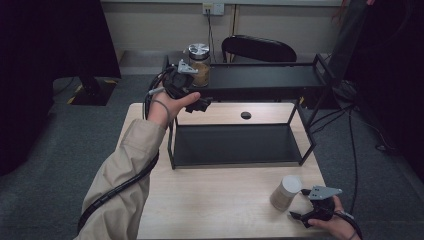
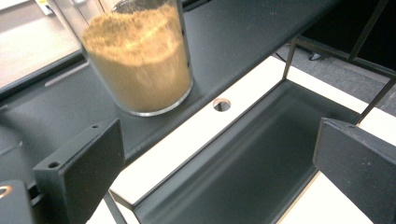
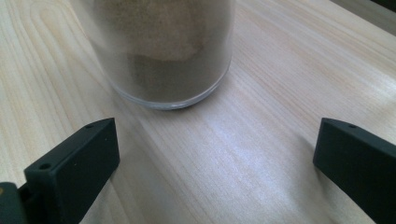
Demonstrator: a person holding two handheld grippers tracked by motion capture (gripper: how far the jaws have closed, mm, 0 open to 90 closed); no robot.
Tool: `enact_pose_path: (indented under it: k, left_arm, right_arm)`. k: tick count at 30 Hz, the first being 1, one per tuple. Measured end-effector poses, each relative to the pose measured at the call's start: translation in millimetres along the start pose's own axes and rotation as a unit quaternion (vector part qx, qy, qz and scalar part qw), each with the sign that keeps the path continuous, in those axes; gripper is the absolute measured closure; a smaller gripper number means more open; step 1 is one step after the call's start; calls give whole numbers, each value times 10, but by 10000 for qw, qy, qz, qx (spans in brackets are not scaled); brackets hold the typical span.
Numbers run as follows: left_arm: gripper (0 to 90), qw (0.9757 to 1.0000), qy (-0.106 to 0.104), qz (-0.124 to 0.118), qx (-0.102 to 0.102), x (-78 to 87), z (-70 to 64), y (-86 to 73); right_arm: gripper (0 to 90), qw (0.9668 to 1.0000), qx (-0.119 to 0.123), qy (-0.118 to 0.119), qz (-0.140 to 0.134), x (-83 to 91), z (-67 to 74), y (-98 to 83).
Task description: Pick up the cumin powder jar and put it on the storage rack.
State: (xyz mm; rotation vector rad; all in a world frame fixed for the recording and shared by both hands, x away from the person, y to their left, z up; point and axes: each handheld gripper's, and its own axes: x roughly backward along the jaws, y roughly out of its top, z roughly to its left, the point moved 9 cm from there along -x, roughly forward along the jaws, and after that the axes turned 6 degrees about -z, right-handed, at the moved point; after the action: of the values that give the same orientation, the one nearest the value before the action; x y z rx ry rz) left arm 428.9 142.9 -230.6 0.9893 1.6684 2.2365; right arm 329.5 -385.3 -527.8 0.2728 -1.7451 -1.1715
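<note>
High view: both jaws wide, empty; jar (image 1: 199, 64) on shelf (image 1: 260, 80); second jar (image 1: 285, 192) on table (image 1: 210, 200).

Light wooden table (image 1: 220, 200), black two-tier metal shelf (image 1: 240, 145) on it, lidded jar (image 1: 199, 64) on top tier, jar (image 1: 285, 192) on tabletop

In the left gripper view we lose the top of the jar of tan granules (image 2: 140, 60) to the picture's upper edge, so its lid is out of sight, and its glass is blurred. The left claw (image 1: 200, 104), in the high view, is partly hidden by the hand (image 1: 167, 107) just in front of that jar. In the right gripper view the jar of brown powder (image 3: 163, 51) is cut off above and smeared. Near this jar, the right hand (image 1: 337, 225) runs off the bottom edge in the high view.
</note>
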Motion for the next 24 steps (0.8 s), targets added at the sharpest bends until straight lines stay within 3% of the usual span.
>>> enact_pose_path:
  k: [10, 24]
  left_arm:
    - [11, 9992, -389, 35, 27, 35, -138, -383]
    - [11, 9983, -575, 80, -104, 56, -324, -762]
  right_arm:
    - [0, 10000, -2, -4, -3, 0, 1, 0]
    - [0, 10000, 1, 0, 2, 1, 0, 0]
